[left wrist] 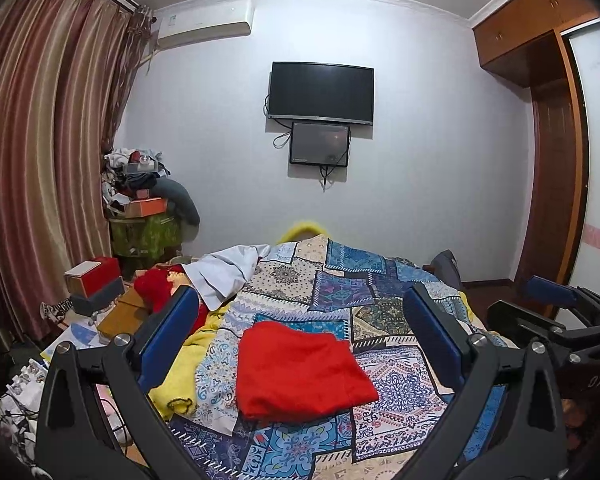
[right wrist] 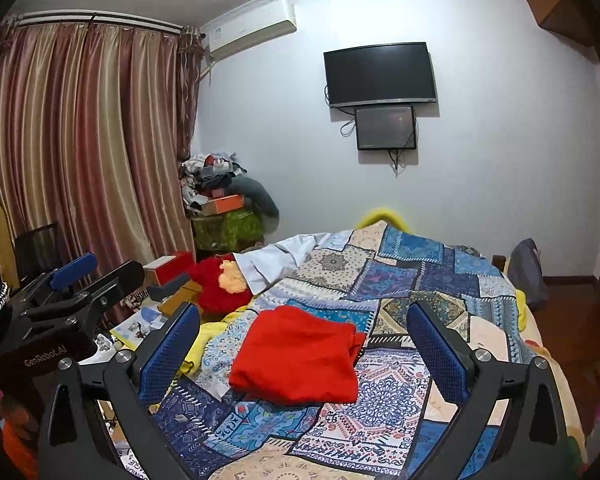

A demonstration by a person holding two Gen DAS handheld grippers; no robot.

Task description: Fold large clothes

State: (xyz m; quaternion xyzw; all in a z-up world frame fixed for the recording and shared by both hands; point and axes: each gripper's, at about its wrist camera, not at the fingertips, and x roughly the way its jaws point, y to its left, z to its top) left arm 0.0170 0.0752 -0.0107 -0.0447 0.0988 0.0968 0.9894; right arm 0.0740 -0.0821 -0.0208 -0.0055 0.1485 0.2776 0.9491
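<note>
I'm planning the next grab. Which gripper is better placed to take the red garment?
Right, marginally. Both the left gripper and right gripper are open, empty and framing the red garment on the quilt. The loose edge faces right.

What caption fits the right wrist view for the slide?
Open right tongs hover above a folded red garment on the patchwork bedspread.

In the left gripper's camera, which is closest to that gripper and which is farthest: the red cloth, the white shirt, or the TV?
From the left gripper:
1. Red cloth: folded on the quilt, right in front, between the open fingers.
2. White shirt: crumpled farther up the bed, toward the left.
3. TV: high on the far wall.
</note>
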